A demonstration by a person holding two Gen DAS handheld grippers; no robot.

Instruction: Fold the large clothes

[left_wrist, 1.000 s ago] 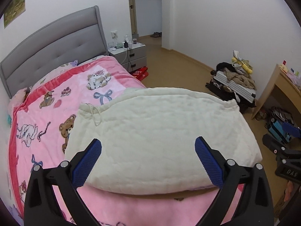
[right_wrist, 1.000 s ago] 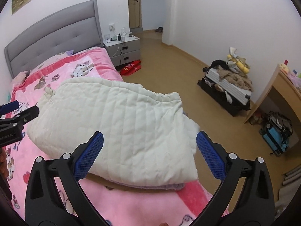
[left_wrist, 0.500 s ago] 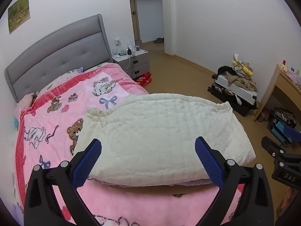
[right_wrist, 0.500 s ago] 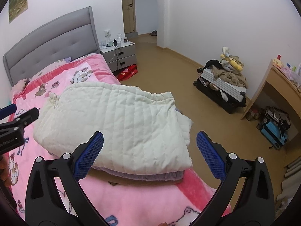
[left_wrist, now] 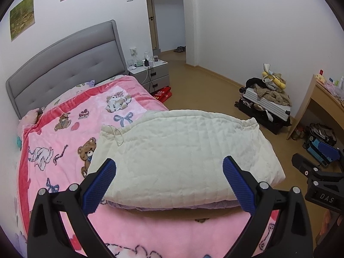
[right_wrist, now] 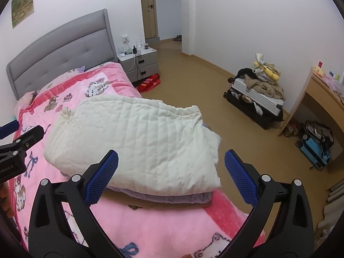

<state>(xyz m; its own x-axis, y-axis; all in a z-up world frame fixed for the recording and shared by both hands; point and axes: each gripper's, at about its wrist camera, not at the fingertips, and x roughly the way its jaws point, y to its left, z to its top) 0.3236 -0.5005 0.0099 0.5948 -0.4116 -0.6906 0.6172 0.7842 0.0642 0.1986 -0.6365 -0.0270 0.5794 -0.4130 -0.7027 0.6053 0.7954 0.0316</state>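
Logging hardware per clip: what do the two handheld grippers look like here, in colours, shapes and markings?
Both match: the left gripper and right gripper each have a black plastic frame with cut-out openings, silver screws at the joints, and two angled fingers faced with blue, finely dotted pads. The right gripper's side shows white lettering "DAS"; the left's side carries small white lettering too. No cables or sleeves show.

The right gripper (right_wrist: pixel 171 176) hangs with fingers (right_wrist: pixel 102 177) spread wide — empty — above the folded cream quilt (right_wrist: pixel 137 142) on the pink blanket (right_wrist: pixel 150 225).
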